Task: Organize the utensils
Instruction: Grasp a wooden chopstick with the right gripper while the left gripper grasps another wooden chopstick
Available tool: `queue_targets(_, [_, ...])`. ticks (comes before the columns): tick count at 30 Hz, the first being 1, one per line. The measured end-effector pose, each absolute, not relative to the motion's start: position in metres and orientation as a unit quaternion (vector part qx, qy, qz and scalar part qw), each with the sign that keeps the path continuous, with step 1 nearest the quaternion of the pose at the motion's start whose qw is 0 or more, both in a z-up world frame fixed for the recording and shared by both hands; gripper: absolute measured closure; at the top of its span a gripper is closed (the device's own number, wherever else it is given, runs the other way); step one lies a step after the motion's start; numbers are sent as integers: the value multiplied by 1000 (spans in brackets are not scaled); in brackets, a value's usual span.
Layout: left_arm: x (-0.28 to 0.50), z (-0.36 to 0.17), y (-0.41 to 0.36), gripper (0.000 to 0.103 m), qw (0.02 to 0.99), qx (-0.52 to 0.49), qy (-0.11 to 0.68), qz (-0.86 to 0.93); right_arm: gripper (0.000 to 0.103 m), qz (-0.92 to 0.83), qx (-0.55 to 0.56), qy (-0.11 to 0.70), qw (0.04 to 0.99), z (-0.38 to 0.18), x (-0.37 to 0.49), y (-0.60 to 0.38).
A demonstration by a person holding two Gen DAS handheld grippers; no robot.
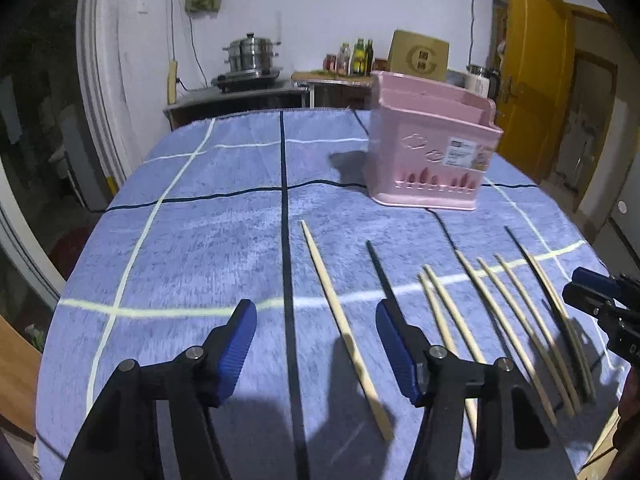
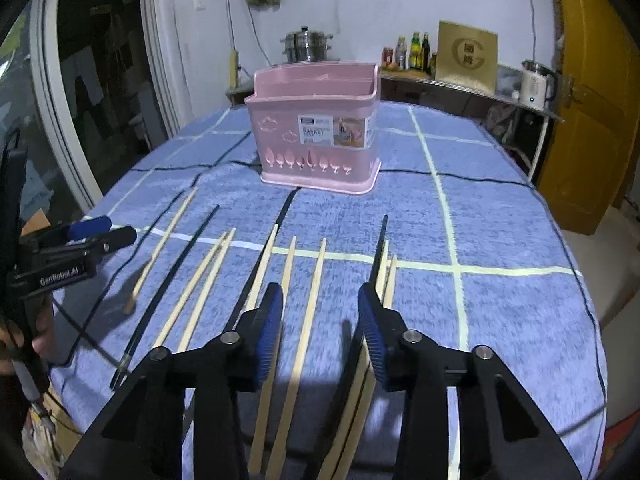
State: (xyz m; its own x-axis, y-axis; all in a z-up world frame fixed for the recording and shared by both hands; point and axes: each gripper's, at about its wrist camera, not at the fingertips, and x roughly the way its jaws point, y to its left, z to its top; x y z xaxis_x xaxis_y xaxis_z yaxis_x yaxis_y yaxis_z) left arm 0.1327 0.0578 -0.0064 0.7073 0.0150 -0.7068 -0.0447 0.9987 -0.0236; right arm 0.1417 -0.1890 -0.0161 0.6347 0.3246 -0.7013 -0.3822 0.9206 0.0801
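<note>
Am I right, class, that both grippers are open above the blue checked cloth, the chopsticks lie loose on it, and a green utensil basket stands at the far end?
Not quite: the utensil basket is pink, not green, as the right wrist view shows clearly. The rest holds: the left gripper and right gripper are open above the blue checked cloth, and the chopsticks lie loose on it.

We count eight pale wooden chopsticks in the right wrist view: five left of the left finger, one between the fingers, and two just beyond the right fingertip. There are two black chopsticks, one well left of the fingers and one at the right fingertip. A third dark line may be only a cloth stripe. We count one pink basket ahead of the fingers, then one steamer pot, at least four bottles, one cardboard box and one kettle.
</note>
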Motion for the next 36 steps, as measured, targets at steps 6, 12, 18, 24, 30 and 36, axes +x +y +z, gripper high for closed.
queue_targets(6, [174, -17, 71, 56, 908, -40, 418, 11, 78, 206, -41, 413, 886, -25, 169, -180])
queue_targets(12, [200, -26, 72, 60, 899, -41, 436, 4, 82, 210, -50, 433, 875, -35, 185, -170])
queue_targets(18, [220, -34, 71, 68, 890, -46, 453, -1, 85, 206, -53, 453, 866, -43, 199, -167])
queue_targets(24, [235, -38, 67, 70, 886, -38, 462, 0, 86, 206, -62, 459, 862, -47, 206, -161])
queue_targets(30, [248, -41, 57, 73, 882, -1, 472, 7, 92, 202, -67, 461, 862, -46, 210, -160])
queue_targets(36, [256, -40, 53, 94, 879, 8, 477, 11, 97, 199, -63, 461, 863, -48, 212, -159])
